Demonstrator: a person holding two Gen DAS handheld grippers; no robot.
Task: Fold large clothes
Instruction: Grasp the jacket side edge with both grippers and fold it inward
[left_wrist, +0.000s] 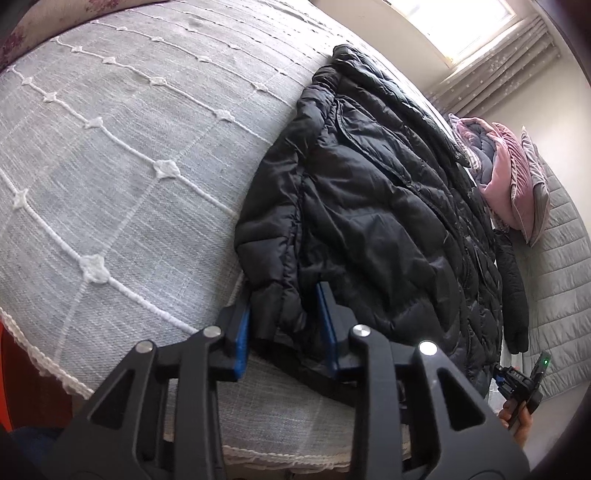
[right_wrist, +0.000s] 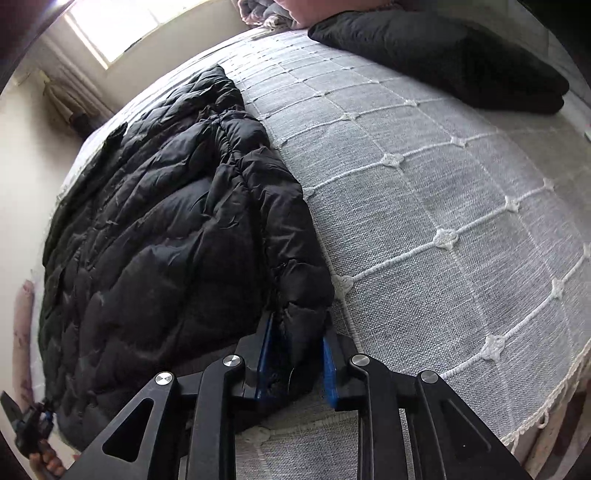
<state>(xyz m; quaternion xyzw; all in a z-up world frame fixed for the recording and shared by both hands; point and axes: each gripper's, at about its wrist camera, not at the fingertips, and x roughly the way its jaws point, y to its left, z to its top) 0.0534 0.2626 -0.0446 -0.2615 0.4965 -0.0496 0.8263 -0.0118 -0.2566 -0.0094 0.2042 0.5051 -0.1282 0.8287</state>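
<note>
A black quilted puffer jacket (left_wrist: 373, 206) lies spread along the edge of a grey bed. My left gripper (left_wrist: 284, 325) has its blue-padded jaws around a folded-over corner of the jacket's edge, closed on the fabric. In the right wrist view the jacket (right_wrist: 159, 229) fills the left half. My right gripper (right_wrist: 297, 362) has its jaws around another corner of the jacket's edge, pinching it. The right gripper also shows in the left wrist view (left_wrist: 517, 384) at the lower right, and the left gripper shows in the right wrist view (right_wrist: 33, 424) at the lower left.
The grey bedspread (left_wrist: 122, 158) with white knotted lines covers the bed. Pink and grey cushions (left_wrist: 509, 181) lie at the head end. A folded black garment (right_wrist: 443, 55) lies at the far side of the bed. A bright window (left_wrist: 454, 22) is beyond.
</note>
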